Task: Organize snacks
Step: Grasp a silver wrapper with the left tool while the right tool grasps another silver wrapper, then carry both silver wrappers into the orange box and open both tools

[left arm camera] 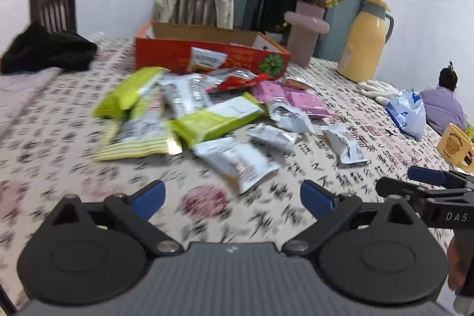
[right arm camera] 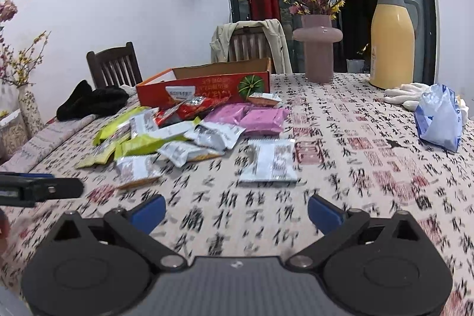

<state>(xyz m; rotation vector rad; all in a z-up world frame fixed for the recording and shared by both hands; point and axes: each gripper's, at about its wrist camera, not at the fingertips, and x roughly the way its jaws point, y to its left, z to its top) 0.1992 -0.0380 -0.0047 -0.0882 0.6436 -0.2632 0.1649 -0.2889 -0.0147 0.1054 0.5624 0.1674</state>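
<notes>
- Up front in the left wrist view, the left gripper (left arm camera: 232,199) hangs above the table (left arm camera: 44,144), its blue-tipped fingers (left arm camera: 149,197) spread wide apart with nothing between them.
- Just ahead of it lies a white snack packet (left arm camera: 237,160), the nearest of a loose pile of snacks (left arm camera: 189,114): green, yellow-striped, silver, red and pink wrappers, overlapping one another on the patterned cloth.
- Behind the pile stands an open orange cardboard box (left arm camera: 207,49), with one small packet leaning against its front wall.
- A pink vase (left arm camera: 306,31) of flowers and a yellow thermos jug (left arm camera: 366,46) stand further back to the right; white gloves (left arm camera: 374,89), a blue-and-white plastic bag (left arm camera: 408,114) and a yellow bear mug (left arm camera: 454,145) sit toward the right edge.
- At the far right, the right gripper (left arm camera: 426,182) shows from the side; this view does not tell how its fingers stand.
- From the right wrist view, the right gripper (right arm camera: 235,211) holds its fingers (right arm camera: 324,213) wide apart too, empty, over bare cloth.
- A single silver-white packet (right arm camera: 271,160) lies apart from the pile, straight ahead; two pink packets (right arm camera: 251,117) lie near the box.
- A black garment (right arm camera: 91,101) rests at the table's left end, beside a dark wooden chair (right arm camera: 114,65).
</notes>
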